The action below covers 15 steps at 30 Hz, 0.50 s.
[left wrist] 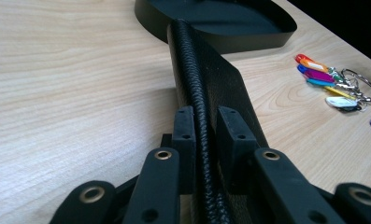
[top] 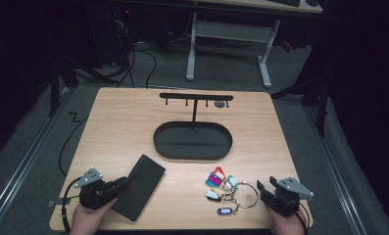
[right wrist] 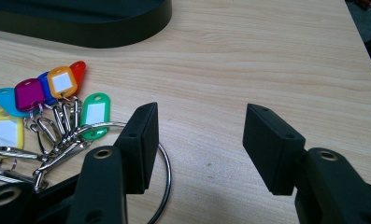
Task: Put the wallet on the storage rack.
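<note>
Black wallet [left wrist: 206, 88] clamped in left gripper [left wrist: 205, 130], tray [left wrist: 248, 39] ahead

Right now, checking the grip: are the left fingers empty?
No, the left fingers are clamped on the black wallet's edge.

In the lower centre of the frame, the stitched edge of a black leather wallet [left wrist: 206, 93] is being clamped by the left claw [left wrist: 205, 135]; coloured key tags [left wrist: 330, 84] are being shown at right on the counter [left wrist: 71, 93].

Black left gripper [top: 118, 184], grey three-cornered plate, brass-ringed screw holes, trailing cable
</note>
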Tool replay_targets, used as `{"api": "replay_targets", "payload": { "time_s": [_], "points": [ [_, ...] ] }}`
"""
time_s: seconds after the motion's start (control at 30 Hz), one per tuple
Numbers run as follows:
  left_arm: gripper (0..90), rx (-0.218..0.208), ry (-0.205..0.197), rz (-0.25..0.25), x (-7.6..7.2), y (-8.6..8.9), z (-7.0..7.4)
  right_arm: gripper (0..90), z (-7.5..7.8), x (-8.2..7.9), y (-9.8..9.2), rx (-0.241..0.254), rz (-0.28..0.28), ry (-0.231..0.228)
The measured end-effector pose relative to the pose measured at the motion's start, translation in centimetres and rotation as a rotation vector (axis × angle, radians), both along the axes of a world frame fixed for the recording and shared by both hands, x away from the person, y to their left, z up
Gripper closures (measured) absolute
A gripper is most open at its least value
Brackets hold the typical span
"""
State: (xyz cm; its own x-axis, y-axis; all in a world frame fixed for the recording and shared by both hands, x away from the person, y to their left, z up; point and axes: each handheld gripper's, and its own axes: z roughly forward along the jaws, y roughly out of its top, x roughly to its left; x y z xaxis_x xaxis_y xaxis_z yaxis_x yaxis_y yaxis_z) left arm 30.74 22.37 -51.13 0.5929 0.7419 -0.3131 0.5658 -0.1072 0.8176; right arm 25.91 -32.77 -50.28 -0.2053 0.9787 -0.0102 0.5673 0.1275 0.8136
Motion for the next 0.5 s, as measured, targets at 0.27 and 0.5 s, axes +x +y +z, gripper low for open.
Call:
{"api": "replay_targets", "payload": {
  "time_s": [0.27, 0.5],
  "points": [
    [80.6, 0.018, -0.036, 0.042, -0.2, 0.4, 0.8, 46.0, 0.1, -0.1, -0.1, 0.006, -0.005, -0.005],
    [81.3, 0.073, -0.098, 0.095, -0.6, 0.8, 1.7, 45.9, 0.1, -0.1, -0.1, 0.01, -0.005, -0.007]
  ]
}}
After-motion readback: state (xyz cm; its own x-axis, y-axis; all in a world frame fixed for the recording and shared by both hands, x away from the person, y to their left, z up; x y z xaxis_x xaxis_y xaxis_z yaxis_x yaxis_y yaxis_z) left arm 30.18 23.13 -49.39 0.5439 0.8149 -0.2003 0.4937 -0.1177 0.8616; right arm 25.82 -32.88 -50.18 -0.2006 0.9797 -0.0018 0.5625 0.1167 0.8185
